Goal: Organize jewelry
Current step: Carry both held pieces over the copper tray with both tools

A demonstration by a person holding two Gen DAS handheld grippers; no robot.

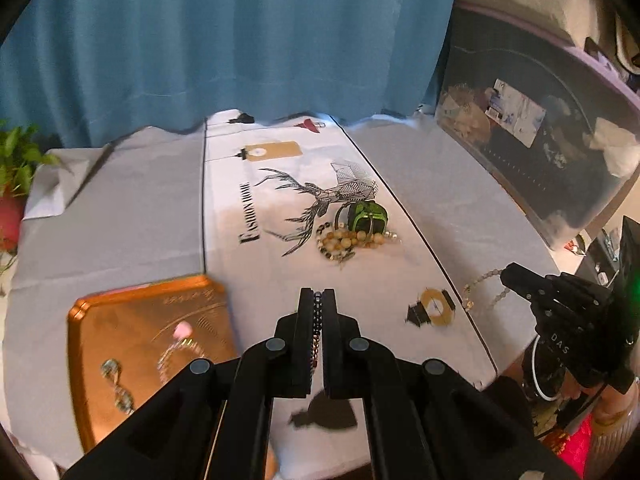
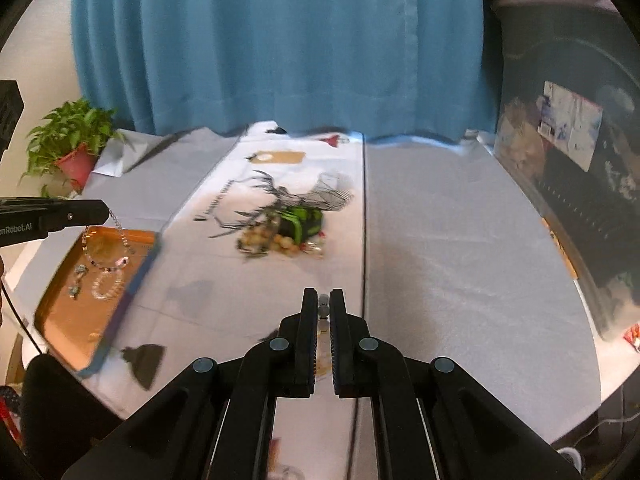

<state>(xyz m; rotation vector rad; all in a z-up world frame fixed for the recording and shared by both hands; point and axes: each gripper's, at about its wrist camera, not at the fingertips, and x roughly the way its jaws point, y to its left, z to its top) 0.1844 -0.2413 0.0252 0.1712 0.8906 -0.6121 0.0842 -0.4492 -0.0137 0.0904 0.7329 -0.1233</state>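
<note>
Left wrist view shows the left gripper (image 1: 318, 300) clamped on a thin bead chain (image 1: 317, 328) that runs down between its fingers. The right wrist view catches the same gripper from the side, above the near end of the tray (image 2: 60, 320), with the chain (image 2: 105, 246) dangling in a loop over it. The right gripper (image 2: 323, 300) is likewise closed on a pale bead strand (image 2: 322, 312); from the left camera that strand (image 1: 482, 282) hangs from its tip, out to the right of the tray.

Risks, as I judge them: either loop could swing and snag on jewelry already lying in the tray, or slip from the narrow pinch if the hand jerks (both views are a bit blurred). Letting go too early would drop the chain on the cloth beside the tray rather than in it.

Beyond the tray sits the pile (image 1: 352, 232), beads heaped against a green pouch. A grey cloth (image 2: 460, 260) covers the table, with a white printed runner (image 1: 260, 200) down the middle. Behind hangs a blue curtain (image 2: 280, 40), with a potted plant (image 2: 68, 136) on the tray's side.
</note>
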